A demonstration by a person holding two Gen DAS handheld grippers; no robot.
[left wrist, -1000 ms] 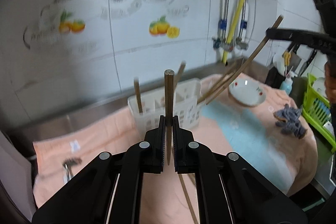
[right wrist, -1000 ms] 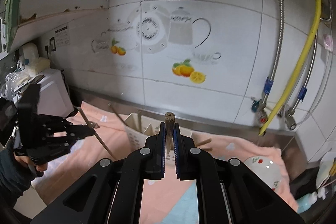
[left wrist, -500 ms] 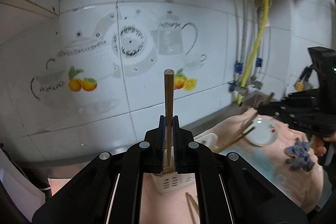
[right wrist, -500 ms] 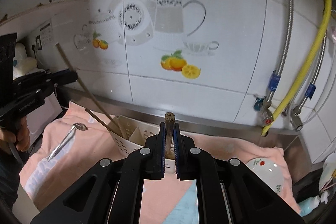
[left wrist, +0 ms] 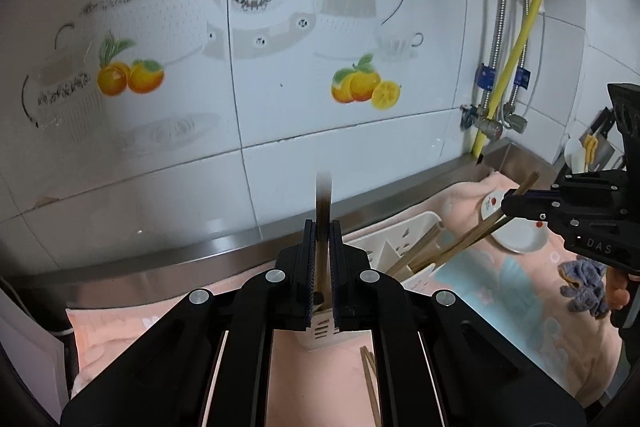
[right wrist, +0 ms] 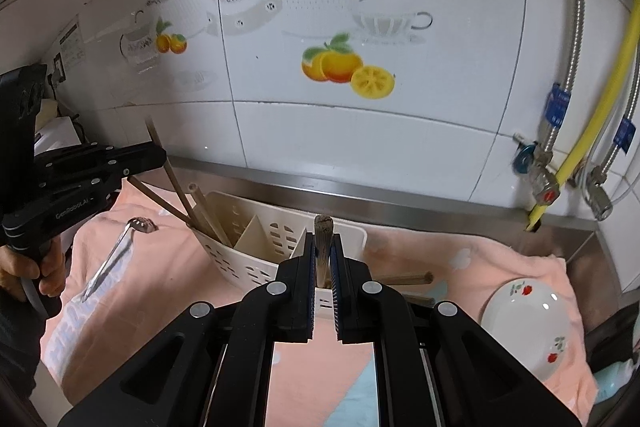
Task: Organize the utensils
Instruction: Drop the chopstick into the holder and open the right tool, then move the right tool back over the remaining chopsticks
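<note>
The pink-covered table carries a white caddy. Both the left tongs and right tongs are clenched on one chopstick each, above it. Chopsticks are light, stiff, smooth; best pinched mid-stick.

Holder: we see the utensil holder on the towel, before the steel ledge at the foot of the tiled wall.
Chopsticks: we see several chopsticks leaning in the holder's left compartment; a chopstick lies on the towel just right of the holder.
Spoon: the spoon lies on the towel, left of the holder.
Bowl: the bowl sits on the towel, well right of the holder.
Pipes: the hoses hang on the wall, behind and right of the bowl.
</note>
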